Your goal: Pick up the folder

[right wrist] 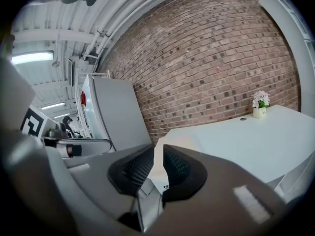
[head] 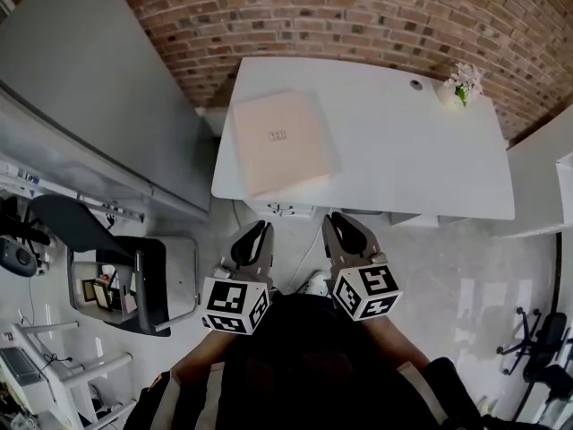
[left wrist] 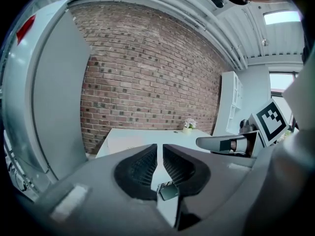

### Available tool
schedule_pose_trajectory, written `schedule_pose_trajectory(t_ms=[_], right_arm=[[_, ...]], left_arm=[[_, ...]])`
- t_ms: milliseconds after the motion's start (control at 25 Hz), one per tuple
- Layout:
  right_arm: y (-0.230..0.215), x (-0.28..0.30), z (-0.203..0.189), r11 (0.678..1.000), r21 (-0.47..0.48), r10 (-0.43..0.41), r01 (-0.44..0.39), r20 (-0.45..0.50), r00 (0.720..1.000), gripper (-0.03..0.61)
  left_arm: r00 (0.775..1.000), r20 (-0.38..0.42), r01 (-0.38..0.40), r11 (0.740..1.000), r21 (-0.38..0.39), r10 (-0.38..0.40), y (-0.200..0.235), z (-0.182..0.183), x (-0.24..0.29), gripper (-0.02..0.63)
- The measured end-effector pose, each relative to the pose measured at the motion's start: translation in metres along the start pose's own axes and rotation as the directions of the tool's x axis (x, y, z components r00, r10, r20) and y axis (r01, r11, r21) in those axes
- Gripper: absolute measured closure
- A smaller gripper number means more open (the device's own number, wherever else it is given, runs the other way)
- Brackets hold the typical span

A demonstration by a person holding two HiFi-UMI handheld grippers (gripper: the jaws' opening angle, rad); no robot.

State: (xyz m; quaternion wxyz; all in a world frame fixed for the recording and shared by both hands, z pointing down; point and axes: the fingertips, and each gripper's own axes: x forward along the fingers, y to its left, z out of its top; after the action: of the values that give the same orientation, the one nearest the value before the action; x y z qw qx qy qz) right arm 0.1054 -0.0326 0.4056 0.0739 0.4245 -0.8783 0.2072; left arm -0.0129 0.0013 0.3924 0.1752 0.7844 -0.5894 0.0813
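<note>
**Head view.** The folder, a flat, matt, pale peach rectangle with a small label at its middle, lies on the smooth white tabletop. It sits on the tabletop's 9 o'clock side, turned a little askew, with one corner at the near edge. A small flower pot stands at the 1 o'clock corner. The left gripper and the right gripper hang over the floor short of the tabletop's near edge, well apart from the folder, which is toward 12 o'clock from them. Their marker cubes cover the hands, and from above the gap between the jaws cannot be read. The person's dark clothing fills the 6 o'clock edge.

**Left gripper view.** The left gripper has dark, ribbed pads that stand released, a narrow slit between them and nothing in it. The grey body hides the lower half of the picture. Beyond it are the tabletop and a rough brick wall. The folder is too pale against the white to make out. The right gripper shows at 3 o'clock.

**Right gripper view.** The right gripper also has its jaws released, slightly parted and empty. Just past them the folder shows as a creamy patch on the tabletop, its near part hidden by the jaws. The flower pot stands at 2 o'clock.
</note>
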Motion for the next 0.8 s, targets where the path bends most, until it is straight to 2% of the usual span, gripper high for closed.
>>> schedule_pose_trajectory(t_ms=[120,280,680,800], right_arm=[[-0.010,0.000,-0.002,1.000,0.007,0.007,-0.007,-0.007,1.000,0.511],[-0.023,0.005,-0.005,1.000,0.025,0.001,0.000,-0.026,1.000,0.489],[-0.045,0.052,-0.015,0.998,0.031,-0.057,0.060,-0.098,0.994,0.446],[-0.053,0.069,-0.018,0.997,0.031,-0.070,0.075,-0.136,0.988,0.428]], left_arm=[[1.000,-0.010,-0.005,1.000,0.002,0.005,-0.006,-0.004,0.005,0.578],[0.999,-0.039,-0.010,0.999,-0.034,0.009,-0.001,-0.013,0.017,0.571],[0.996,-0.094,-0.009,0.998,-0.056,0.004,0.045,-0.020,0.071,0.543],[0.994,-0.108,0.000,0.996,-0.091,-0.010,0.062,-0.019,0.089,0.522]])
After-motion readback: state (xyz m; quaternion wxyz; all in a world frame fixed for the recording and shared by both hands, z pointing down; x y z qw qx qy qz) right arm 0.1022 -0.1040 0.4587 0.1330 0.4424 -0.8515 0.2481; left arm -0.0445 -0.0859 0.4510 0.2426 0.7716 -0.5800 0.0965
